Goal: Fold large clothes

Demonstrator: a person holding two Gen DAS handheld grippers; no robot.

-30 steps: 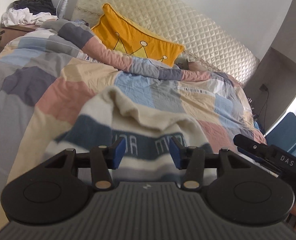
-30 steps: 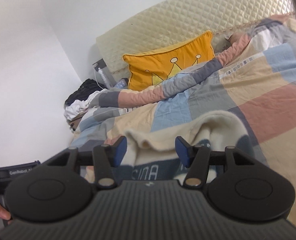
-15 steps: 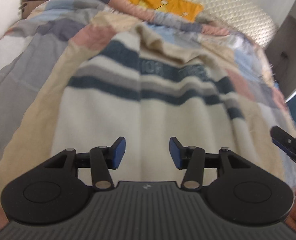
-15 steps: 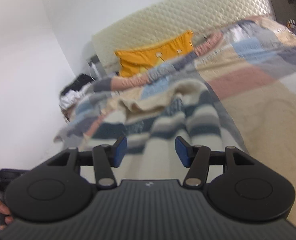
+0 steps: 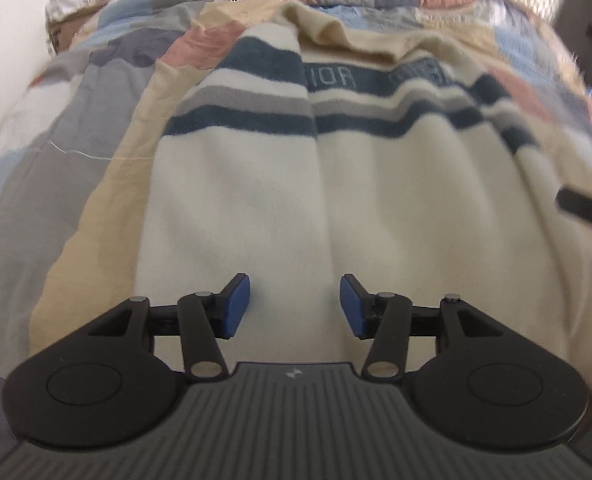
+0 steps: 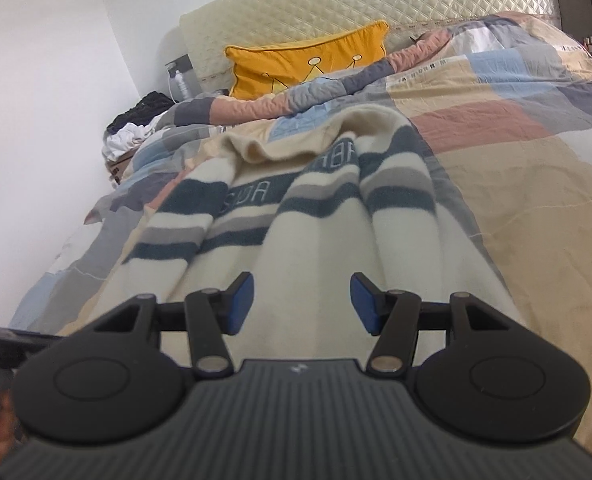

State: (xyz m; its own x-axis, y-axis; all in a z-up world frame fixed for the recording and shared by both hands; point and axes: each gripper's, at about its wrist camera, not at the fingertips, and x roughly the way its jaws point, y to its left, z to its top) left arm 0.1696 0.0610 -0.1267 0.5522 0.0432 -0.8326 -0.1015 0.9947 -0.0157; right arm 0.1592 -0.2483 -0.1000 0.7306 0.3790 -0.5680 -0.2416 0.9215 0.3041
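Left wrist view: my left gripper [image 5: 295, 306] hangs over the cream striped sweater [image 5: 316, 184] filling mid-frame, its fingers apart and opening, pressing nothing. Right wrist view: my right gripper [image 6: 302, 304] stands half-wide above the same sweater [image 6: 296, 240], which lies in long ridges on the patchwork quilt [image 6: 516, 168]. A yellow cushion [image 6: 304, 64] sits upper centre.
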